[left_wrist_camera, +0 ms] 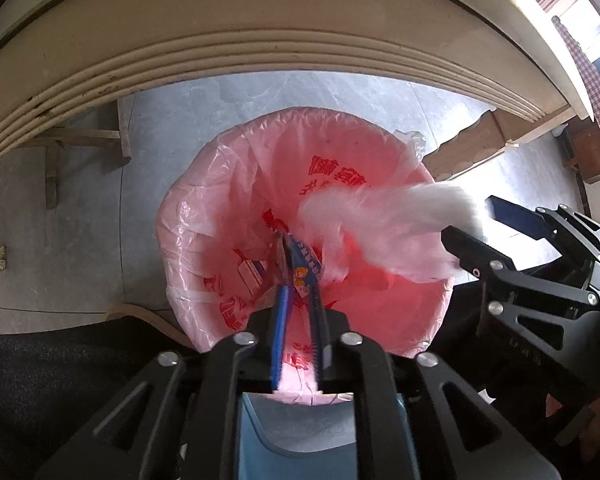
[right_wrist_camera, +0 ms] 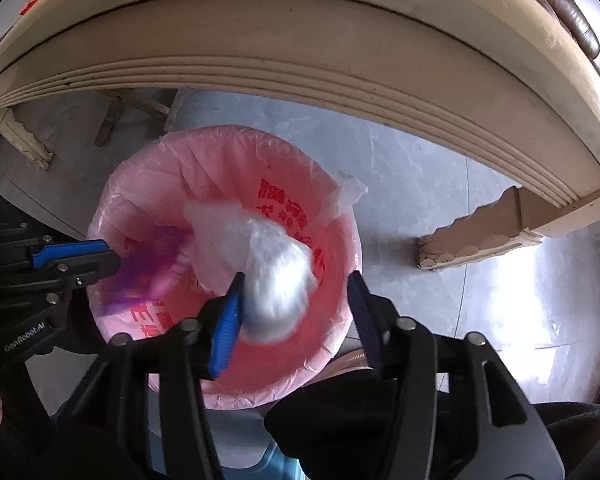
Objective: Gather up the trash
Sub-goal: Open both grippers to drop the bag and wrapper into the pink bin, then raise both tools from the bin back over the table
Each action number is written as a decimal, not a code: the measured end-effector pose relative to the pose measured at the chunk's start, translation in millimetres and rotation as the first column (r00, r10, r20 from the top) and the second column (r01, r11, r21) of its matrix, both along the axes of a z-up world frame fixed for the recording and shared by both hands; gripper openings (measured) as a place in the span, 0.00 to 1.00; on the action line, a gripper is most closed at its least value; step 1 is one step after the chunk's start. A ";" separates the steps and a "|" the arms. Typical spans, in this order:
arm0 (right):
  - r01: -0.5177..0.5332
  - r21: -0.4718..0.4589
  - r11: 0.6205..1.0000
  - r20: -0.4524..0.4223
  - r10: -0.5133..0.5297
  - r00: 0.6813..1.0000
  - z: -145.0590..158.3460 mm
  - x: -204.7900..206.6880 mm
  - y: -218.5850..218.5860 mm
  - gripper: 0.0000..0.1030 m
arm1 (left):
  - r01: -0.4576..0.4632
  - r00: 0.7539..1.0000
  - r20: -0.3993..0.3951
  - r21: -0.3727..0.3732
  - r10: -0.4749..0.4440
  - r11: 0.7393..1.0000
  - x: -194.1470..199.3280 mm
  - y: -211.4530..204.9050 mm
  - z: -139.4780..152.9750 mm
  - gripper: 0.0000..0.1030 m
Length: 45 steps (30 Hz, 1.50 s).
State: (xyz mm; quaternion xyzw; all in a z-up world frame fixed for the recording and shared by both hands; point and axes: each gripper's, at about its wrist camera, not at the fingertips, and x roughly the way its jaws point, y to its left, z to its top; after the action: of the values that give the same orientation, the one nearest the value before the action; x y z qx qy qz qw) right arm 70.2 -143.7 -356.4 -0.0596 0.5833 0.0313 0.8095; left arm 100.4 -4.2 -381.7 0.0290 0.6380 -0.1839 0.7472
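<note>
A bin lined with a pink plastic bag point(left_wrist_camera: 228, 216) with red print stands on the floor below both grippers; it also shows in the right wrist view point(right_wrist_camera: 148, 184). My left gripper point(left_wrist_camera: 298, 280) is over the bin, its fingers narrowly apart around a blue printed wrapper point(left_wrist_camera: 304, 264). A small white box point(left_wrist_camera: 252, 276) lies in the bag. My right gripper point(right_wrist_camera: 296, 300) is open above the bin, and a blurred white plastic wad point(right_wrist_camera: 276, 276) is between and below its fingers, apparently falling. The wad also shows in the left wrist view point(left_wrist_camera: 384, 220).
A cream table edge point(left_wrist_camera: 260, 52) arches over the bin at the top of both views. Carved table legs point(right_wrist_camera: 476, 240) stand on the grey floor point(right_wrist_camera: 420, 168) to the right. A wooden frame point(left_wrist_camera: 60, 152) sits at left.
</note>
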 end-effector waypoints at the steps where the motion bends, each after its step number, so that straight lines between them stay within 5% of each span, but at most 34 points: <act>1: -0.001 -0.001 1.000 0.003 0.001 1.000 0.0 0.2 1.3 0.52 | -0.004 1.000 -0.001 -0.006 0.004 1.000 0.3 0.7 0.5 0.20; 3: -0.005 0.004 1.000 0.007 0.005 1.000 0.6 0.4 2.3 0.54 | -0.018 1.000 0.006 -0.013 0.019 1.000 1.4 3.8 2.2 0.38; 23: 0.003 0.058 0.998 0.095 -0.008 0.995 33.9 -12.3 0.9 0.68 | -0.112 0.981 0.152 -0.053 0.119 0.992 -0.8 17.4 44.1 0.83; 31: 0.028 0.094 0.995 0.203 -0.047 0.978 89.7 -33.0 -7.9 0.71 | -0.099 0.950 0.296 -0.003 0.096 0.995 -20.5 35.0 105.3 0.83; 45: 0.000 0.159 0.987 0.506 -0.081 0.858 235.4 -49.8 -26.8 0.80 | -0.153 0.817 0.562 -0.008 0.131 0.988 -25.4 61.9 272.5 0.92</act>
State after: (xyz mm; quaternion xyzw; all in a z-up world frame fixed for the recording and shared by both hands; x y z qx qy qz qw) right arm 20.4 -170.5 -121.0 0.0091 0.3446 0.0422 0.9378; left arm 75.0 57.6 -109.2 0.0481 0.3944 -0.0993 0.9123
